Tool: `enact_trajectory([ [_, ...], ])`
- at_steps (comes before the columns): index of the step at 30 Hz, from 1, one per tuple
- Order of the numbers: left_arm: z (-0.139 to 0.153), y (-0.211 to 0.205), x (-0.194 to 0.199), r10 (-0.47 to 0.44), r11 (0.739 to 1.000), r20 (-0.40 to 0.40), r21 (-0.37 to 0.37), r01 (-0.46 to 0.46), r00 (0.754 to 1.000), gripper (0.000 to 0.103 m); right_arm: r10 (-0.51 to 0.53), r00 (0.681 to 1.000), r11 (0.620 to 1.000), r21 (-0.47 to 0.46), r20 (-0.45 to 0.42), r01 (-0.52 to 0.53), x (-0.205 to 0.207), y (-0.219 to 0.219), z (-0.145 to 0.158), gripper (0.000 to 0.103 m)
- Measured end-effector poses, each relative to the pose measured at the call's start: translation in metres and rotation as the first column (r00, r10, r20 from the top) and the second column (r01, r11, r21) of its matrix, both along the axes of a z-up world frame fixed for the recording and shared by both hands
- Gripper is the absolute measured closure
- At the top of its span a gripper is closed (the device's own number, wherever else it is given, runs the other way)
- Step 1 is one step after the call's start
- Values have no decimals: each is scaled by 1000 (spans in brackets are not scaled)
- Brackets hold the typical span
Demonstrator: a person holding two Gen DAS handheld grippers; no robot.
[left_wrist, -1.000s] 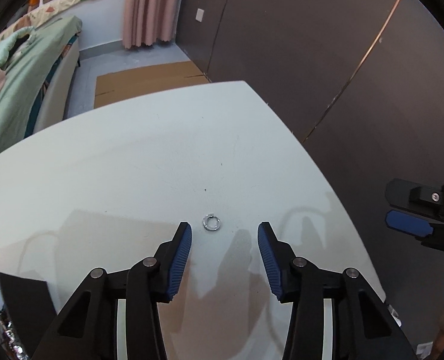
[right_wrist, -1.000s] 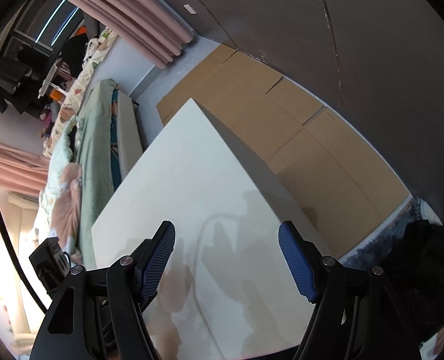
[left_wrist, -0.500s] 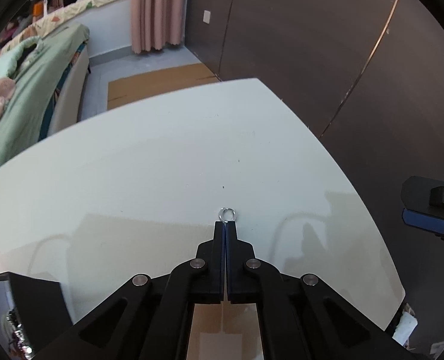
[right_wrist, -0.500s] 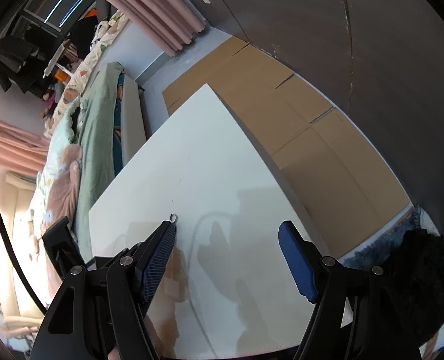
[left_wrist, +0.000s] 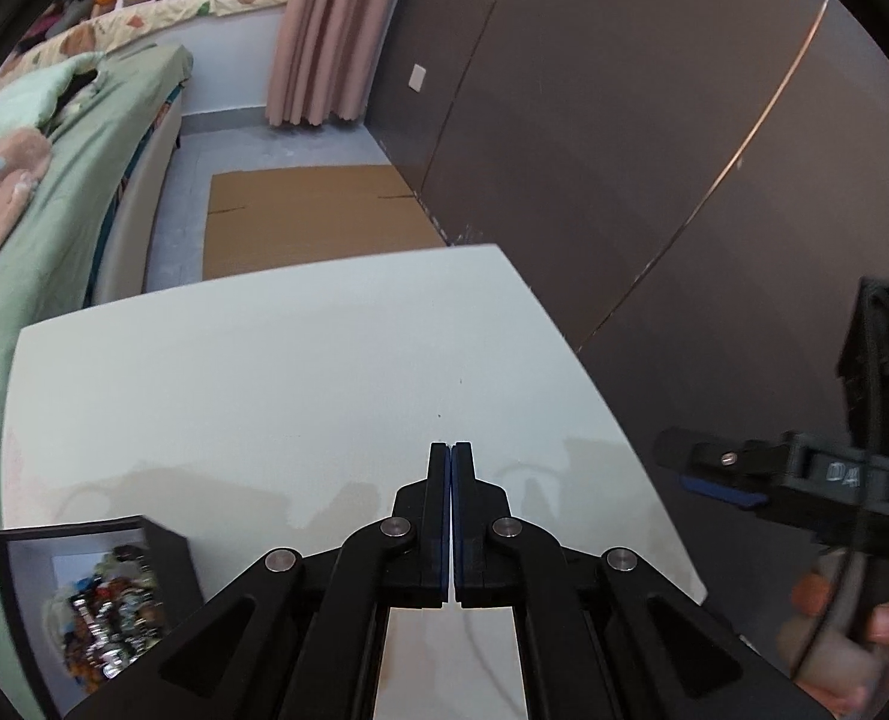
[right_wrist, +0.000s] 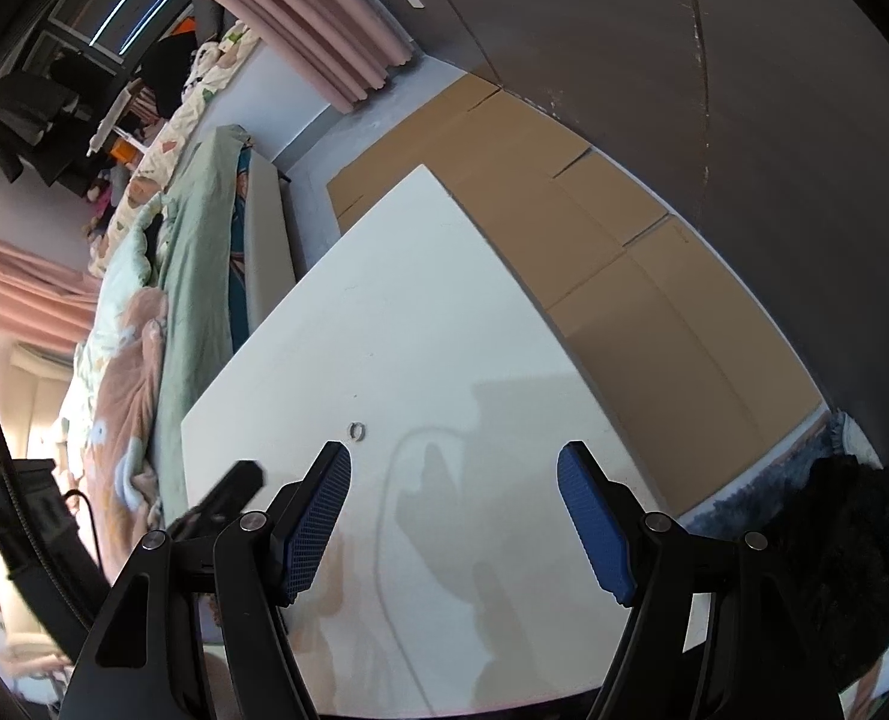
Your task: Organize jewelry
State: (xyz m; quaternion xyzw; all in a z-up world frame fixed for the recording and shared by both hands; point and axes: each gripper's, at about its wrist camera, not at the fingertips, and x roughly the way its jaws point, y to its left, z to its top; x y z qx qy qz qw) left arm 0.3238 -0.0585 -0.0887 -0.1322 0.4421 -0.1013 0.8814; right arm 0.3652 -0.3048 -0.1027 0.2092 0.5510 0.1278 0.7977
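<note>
Left wrist view: my left tool (left_wrist: 450,450) has its two fingers pressed together, blue pads meeting along a thin seam. No ring shows between the tips from here, so I cannot tell whether anything is pinched. The tips sit above the white worktop (left_wrist: 264,372). At lower left a black box (left_wrist: 93,606) stands on the worktop, open on top, with a heap of mixed jewelry (left_wrist: 111,624) inside. My right tool (left_wrist: 714,474) comes into view at the right edge, off the worktop's right side, with my hand (left_wrist: 852,642) on its grip. Beyond the worktop: flattened cardboard (left_wrist: 312,216) on the floor, a bed (left_wrist: 54,180) with green cover to the left, a pink curtain (left_wrist: 330,30), a dark wall.

Right wrist view: my right tool (right_wrist: 453,468) is spread wide, blue pads well apart, nothing between them. A small silver ring (right_wrist: 357,431) lies flat on the worktop (right_wrist: 414,312), just beyond the tip of the left-hand finger (right_wrist: 318,510) in this picture, apart from it. The dark tip of my left tool (right_wrist: 228,495) shows blurred at lower left, clearly apart from the ring.
</note>
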Motion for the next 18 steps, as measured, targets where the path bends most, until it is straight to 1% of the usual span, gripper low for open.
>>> enact_trajectory([
  [2,4,2,-4,-12,1000,24,3,12,1000,103,1,1000,1000,0,4,-1,-1,2,1,30],
  [4,1,3,-4,-7,1000,23,16,7,1000,103,-9,1000,1000,9,-5,9,-2,2,0,30],
  [7,-13,1,5,-19,1000,-46,-6,19,999,103,-28,999,999,25,-17,28,-4,2,-3,30],
  [9,-19,-1,11,-11,1000,-77,13,12,997,103,-32,999,999,33,-20,33,-4,4,-3,30],
  [11,-23,-4,15,-15,1000,-78,14,16,997,101,-36,999,999,37,-16,37,-3,5,-2,30],
  [12,-23,-4,17,-21,1000,-77,2,22,997,93,-39,999,999,36,-12,39,-3,5,-1,30],
  [13,-24,-6,19,-25,1000,-75,-8,24,997,73,-43,999,999,32,-9,43,-2,5,-1,30],
  [14,-25,-7,20,-22,1000,-72,-14,21,997,60,-49,999,998,26,-12,49,-1,4,-2,30],
  [15,-25,-8,21,-16,1000,-62,-20,15,998,39,-53,998,998,26,-17,53,0,3,-3,30],
  [16,-24,-7,21,-13,1000,-47,-27,11,999,35,-55,998,998,29,-23,56,1,2,-5,30],
  [18,-26,-10,22,-15,999,-38,-33,13,999,35,-61,998,997,34,-30,62,3,-1,-7,30],
])
